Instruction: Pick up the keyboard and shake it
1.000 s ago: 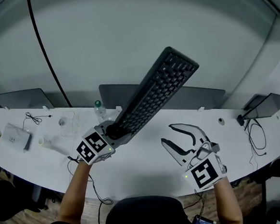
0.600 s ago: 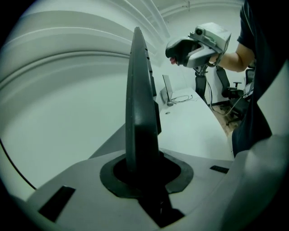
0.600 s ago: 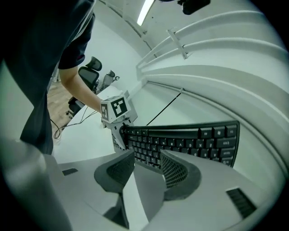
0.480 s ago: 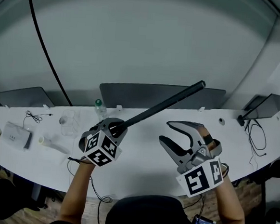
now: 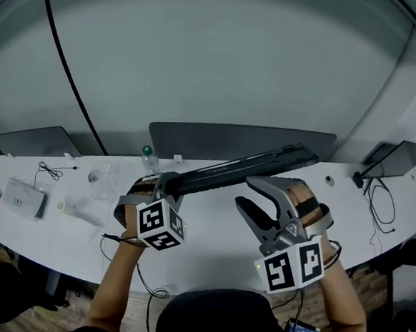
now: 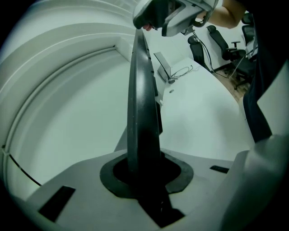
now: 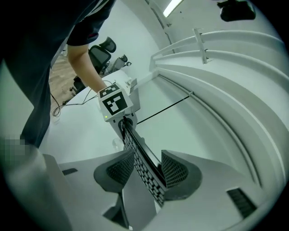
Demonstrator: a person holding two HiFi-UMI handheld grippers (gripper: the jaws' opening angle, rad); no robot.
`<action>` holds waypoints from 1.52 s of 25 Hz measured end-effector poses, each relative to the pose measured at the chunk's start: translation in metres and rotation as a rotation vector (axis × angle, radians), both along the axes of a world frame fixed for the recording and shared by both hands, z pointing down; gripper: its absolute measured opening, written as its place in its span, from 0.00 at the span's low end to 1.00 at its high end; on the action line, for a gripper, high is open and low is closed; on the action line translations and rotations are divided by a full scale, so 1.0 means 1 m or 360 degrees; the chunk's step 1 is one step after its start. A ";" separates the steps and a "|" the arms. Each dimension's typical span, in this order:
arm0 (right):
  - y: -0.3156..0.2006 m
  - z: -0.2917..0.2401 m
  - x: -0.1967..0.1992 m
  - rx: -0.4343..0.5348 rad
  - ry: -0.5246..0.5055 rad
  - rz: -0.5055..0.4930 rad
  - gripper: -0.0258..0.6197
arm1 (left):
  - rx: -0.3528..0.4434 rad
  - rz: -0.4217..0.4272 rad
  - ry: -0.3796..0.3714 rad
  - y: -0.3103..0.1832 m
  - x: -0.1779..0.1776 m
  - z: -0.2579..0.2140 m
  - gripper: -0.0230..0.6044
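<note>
The black keyboard (image 5: 255, 164) hangs above the white desk (image 5: 210, 230), nearly level and seen edge-on, running from centre left to upper right. My left gripper (image 5: 165, 185) is shut on its near left end; in the left gripper view the keyboard (image 6: 142, 113) rises straight out of the clamped jaws (image 6: 144, 173). My right gripper (image 5: 245, 193) stands open around the keyboard's middle. In the right gripper view the keyboard (image 7: 141, 158) passes between the textured pads (image 7: 122, 169), keys toward the left pad, with a gap on that side. The left gripper (image 7: 124, 122) shows at the keyboard's far end.
On the desk at left lie a small bottle (image 5: 146, 160), a white box (image 5: 20, 198) and a thin cable (image 5: 49, 174). Dark flat panels (image 5: 38, 143) stand along the back edge. Another panel (image 5: 402, 155) and looped cables (image 5: 381, 200) are at right.
The keyboard swung down from pointing steeply up to nearly level and turned edge-on. The right gripper rose from the desk and moved left; its open jaws now straddle the keyboard.
</note>
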State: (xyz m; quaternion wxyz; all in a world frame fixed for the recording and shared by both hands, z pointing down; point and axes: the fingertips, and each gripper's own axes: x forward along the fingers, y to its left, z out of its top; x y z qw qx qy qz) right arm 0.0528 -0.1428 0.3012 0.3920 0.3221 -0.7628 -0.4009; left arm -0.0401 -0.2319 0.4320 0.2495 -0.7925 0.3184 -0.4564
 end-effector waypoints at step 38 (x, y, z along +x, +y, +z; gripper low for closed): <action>-0.048 0.104 -0.001 -0.0041 0.0804 0.0250 0.33 | 0.0176 0.0126 -0.0360 0.020 0.029 0.007 0.19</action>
